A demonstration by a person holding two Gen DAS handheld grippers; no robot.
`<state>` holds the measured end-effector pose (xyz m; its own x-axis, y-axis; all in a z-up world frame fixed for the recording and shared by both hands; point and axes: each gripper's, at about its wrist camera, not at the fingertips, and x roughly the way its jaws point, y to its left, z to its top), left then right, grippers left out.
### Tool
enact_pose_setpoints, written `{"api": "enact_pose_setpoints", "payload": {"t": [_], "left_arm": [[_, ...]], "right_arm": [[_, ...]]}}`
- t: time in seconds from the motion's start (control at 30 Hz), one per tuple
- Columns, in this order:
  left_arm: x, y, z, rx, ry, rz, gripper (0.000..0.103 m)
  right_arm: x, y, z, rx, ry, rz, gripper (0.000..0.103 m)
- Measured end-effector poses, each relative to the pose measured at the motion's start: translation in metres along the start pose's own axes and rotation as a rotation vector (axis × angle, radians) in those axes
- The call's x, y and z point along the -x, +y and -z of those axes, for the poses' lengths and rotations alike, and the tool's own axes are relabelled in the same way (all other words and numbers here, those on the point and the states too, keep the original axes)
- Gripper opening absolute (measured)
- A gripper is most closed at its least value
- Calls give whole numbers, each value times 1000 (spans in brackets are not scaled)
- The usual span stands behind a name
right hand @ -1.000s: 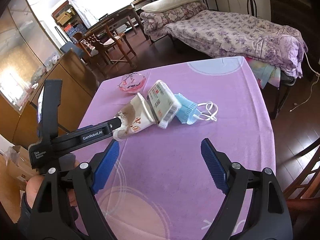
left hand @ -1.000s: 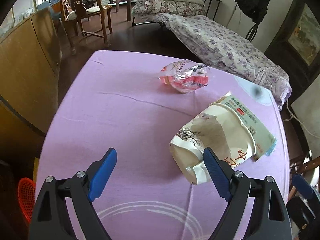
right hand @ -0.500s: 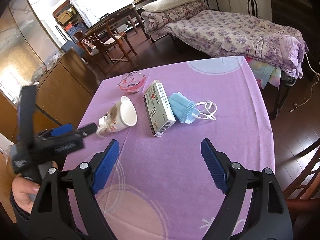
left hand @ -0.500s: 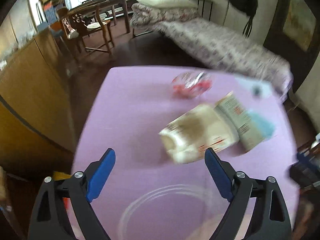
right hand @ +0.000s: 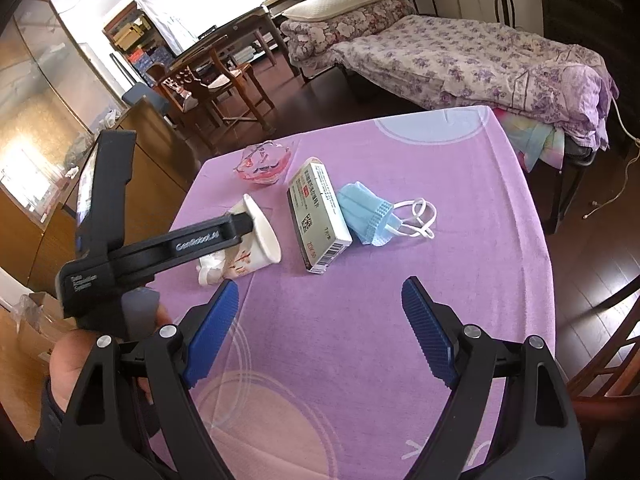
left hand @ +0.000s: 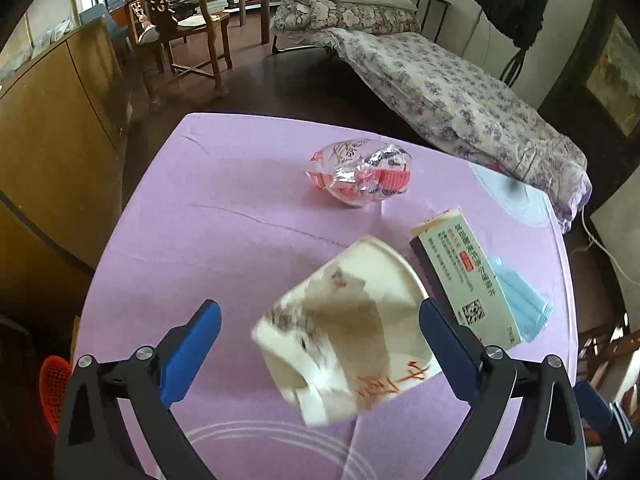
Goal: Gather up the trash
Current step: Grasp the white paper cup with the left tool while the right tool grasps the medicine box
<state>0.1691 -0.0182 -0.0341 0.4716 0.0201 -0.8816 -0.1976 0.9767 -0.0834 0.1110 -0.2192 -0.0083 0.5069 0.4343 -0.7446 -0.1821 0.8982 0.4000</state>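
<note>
Your left claw (left hand: 320, 344) is opening up right now, with the crushed paper cup (left hand: 348, 340) sitting between its blue pads. The right pad is just beside the cup's rim and the left pad is clear of it, so nothing's actually pinched. The cup lies on its side on the purple counter (left hand: 224, 248), mouth facing away from you.

Your right claw (right hand: 320, 332) is spread wide over bare cloth, nothing in it. From that view you can see your left hand (right hand: 76, 364) wrapped around the other claw's handle at the near left edge of the counter.

Rest of the trash is lined up across the counter. A green-and-white box (right hand: 320, 216) lies flat just to the right of the cup. A blue face mask (right hand: 370, 214) is tucked against the box's far side, its white loops trailing off to the right. A crumpled clear wrapper (left hand: 360, 172) with red print sits further back, apart from the others.

There's an orange basket (left hand: 54, 388) peeking out below the counter's left edge.
</note>
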Motion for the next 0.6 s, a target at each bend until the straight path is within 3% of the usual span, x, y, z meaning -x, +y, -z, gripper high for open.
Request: {"api": "enact_pose_setpoints", "payload": {"t": [0.23,0.3,0.4,0.6], "left_arm": [[-5,13,4,40,54,62,98],[-5,19,10,51,112,109,98],[-11,27,27,57,262,166,97],[13,24,24,18,195,201,97]], "right_arm": [[-2,3,2,11,8,2,81],[-3,4,1,7,7,2,81],[-2,3,1,4,5,5,81],[3,0,0,-5,-7,2,81]]}}
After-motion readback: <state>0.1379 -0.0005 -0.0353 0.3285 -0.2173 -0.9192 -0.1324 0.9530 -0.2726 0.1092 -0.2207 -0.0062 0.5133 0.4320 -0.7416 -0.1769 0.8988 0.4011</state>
